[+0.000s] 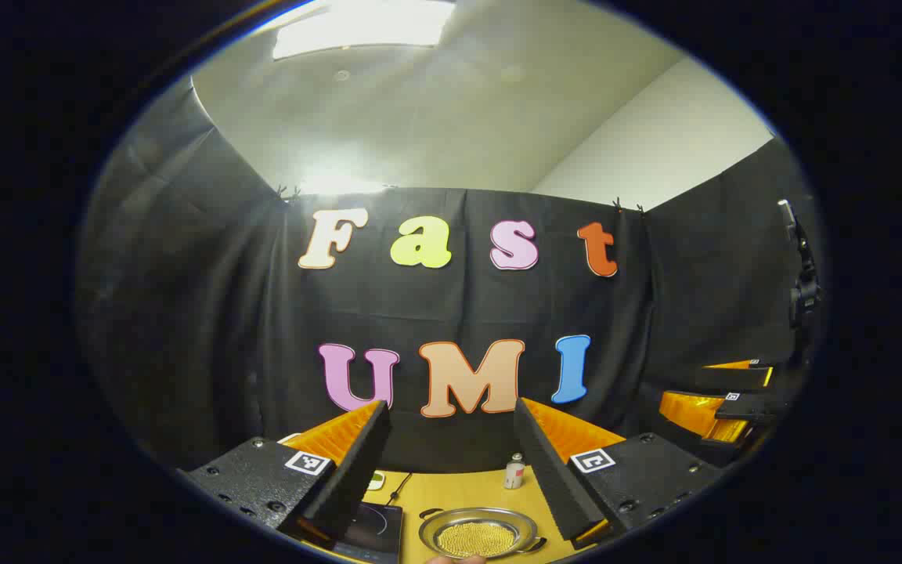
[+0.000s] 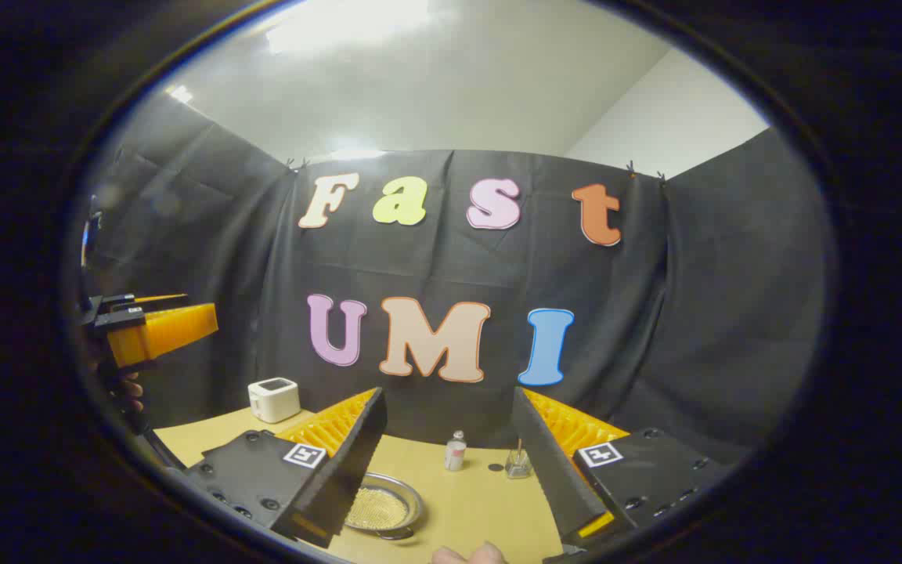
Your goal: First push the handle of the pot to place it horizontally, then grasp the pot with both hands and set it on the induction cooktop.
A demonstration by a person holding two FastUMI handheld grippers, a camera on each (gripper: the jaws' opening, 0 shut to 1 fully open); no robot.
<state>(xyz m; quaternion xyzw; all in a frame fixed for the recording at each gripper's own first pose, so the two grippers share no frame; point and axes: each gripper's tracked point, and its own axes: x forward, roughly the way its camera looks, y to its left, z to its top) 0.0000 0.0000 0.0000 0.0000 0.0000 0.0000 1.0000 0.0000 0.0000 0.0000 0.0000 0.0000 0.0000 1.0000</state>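
Steel-coloured and shallow, the pot (image 1: 478,533) is sitting on the tan surface (image 1: 459,489), its bowl showing a fine golden mesh or grain inside, with a small loop handle jutting at its right side in the left gripper view. Just to its left the dark induction cooktop (image 1: 373,533) is lying flat, a thin cord running away behind it. Behind the pot a small bottle (image 1: 514,472) is standing upright; its label is too small to read. The left hand-held gripper (image 1: 451,462) is hovering above the pot with its fingers spread wide, gripping nothing, each carrying a square black-and-white marker. In the right gripper view the right hand-held gripper (image 2: 447,462) is likewise gaping wide and touching nothing, the pot (image 2: 380,507) peeking out beside its left finger. A small glass jar (image 2: 517,464) is standing near the bottle (image 2: 456,452), and a white boxy appliance (image 2: 274,398) is resting far back on the surface.
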